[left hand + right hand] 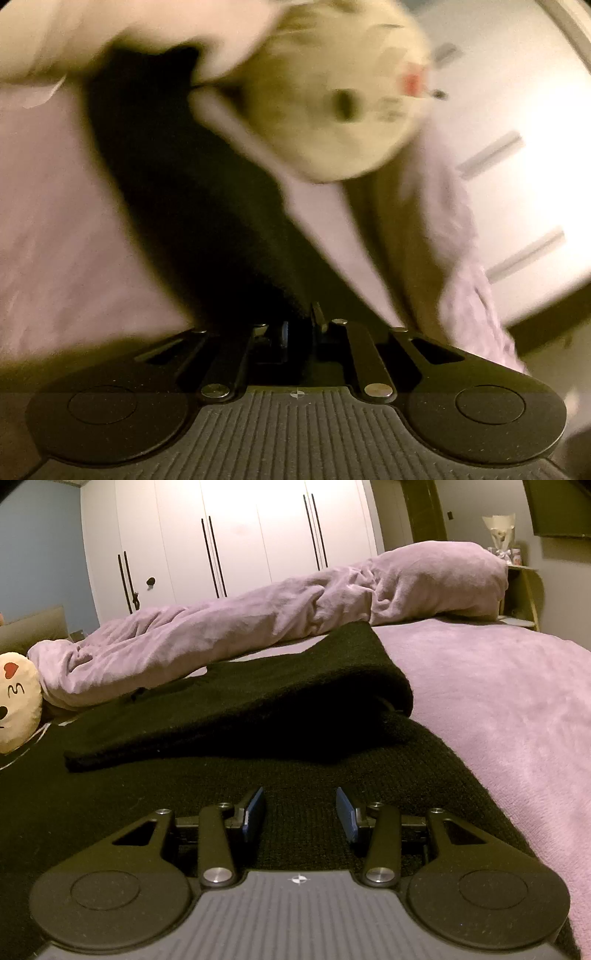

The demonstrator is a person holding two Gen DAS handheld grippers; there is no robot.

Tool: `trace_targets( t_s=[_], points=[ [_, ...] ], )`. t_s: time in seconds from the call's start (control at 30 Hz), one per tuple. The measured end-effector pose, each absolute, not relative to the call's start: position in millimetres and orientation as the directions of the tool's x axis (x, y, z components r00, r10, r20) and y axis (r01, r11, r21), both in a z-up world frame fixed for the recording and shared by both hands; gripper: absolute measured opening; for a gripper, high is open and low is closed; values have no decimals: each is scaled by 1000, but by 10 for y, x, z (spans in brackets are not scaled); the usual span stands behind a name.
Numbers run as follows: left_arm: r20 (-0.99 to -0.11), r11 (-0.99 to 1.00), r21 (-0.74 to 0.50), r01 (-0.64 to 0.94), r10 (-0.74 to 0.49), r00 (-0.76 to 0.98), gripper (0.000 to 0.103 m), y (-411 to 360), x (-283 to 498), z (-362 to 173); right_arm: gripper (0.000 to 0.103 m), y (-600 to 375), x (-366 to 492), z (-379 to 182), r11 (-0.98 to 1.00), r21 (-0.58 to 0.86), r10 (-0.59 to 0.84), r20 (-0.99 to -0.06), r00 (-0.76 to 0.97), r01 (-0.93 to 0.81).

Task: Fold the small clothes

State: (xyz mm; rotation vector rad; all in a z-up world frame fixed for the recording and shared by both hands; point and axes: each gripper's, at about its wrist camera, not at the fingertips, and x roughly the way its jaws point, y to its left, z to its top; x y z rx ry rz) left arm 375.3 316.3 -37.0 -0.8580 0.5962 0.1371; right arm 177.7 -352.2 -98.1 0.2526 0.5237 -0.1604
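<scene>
A: Left wrist view, status?

B: Heavily blurred. Left gripper [299, 325] closed down, jaws pinched on a fold of the black knit garment [177, 206], which stretches away from the fingertips toward the far left. Lilac bed cover [55, 221] beneath. Round cream cushion [332, 103] far right of centre, against the rumpled lilac blanket [465, 258].

A: Handling advice?

B: Likely step: carrying a gripped edge across for a fold. Keep the pinch firm and the lift low; keep clear of the cushion; match edge to edge before release. Loose knit probably sags and stretches, so no sharp pulls.

A: Legible writing there?

B: None. Dark and red marks on the cushion only, smeared beyond reading.

A: Right wrist view?

B: Sharp. Right gripper [300, 814] partly open, blue pads apart, nothing between them, poised just above the near panel of the black knit garment [258, 709]. One flap already laid over, near-left to far-right. Bed cover [498, 701] at right, blanket [258, 620] beyond, wardrobe [221, 535] at the far wall, cushion [14, 698] at far left.

A: Advice?

B: Hold the lower layer flat while the other side travels.

A: Labels?

B: No brand, no tag. Cushion shows a red heart and dark face marks, no words.
</scene>
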Motion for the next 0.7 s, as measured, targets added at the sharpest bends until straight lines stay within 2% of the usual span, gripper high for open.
trace_targets(
  t_s=[0.1,0.23,0.3,0.37,0.4,0.43,0.5,0.6,0.67,0.7],
  points=[
    [-516,811,-552,-196,-148,843,12,2654,3838,101,43,-3541,1769,-987,955,207,-80,-508,858,211],
    [-500,954,-269,131,-255,827,12,1506,3842,589,44,-3557,1755,-992,954,214,-74,-504,861,208],
    [-539,949,-110,295,-306,785,13,825,3766,609,44,-3563,1749,-991,954,218,-72,-502,862,207],
    [-608,910,-8,414,-333,720,20,203,3608,428,44,-3570,1745,-988,953,220,-70,-502,862,206],
    [-646,891,22,454,-333,686,32,-50,3490,290,44,-3574,1745,-985,953,221,-70,-502,862,205],
    [-682,869,47,492,-332,651,50,-273,3373,140,44,-3579,1741,-983,953,223,-68,-501,863,204],
    [-733,836,95,541,-309,606,68,-571,3071,-145,45,-3590,1737,-981,952,230,-63,-500,864,202],
    [-732,827,143,544,-282,620,74,-637,2605,-425,49,-3606,1731,-973,952,239,-49,-497,866,191],
    [-696,870,119,478,-270,666,81,-430,2328,-433,53,-3597,1730,-963,954,239,-39,-497,867,181],
    [-684,894,80,441,-272,677,89,-286,2192,-383,56,-3580,1736,-952,957,230,-39,-501,864,177]
  ],
)
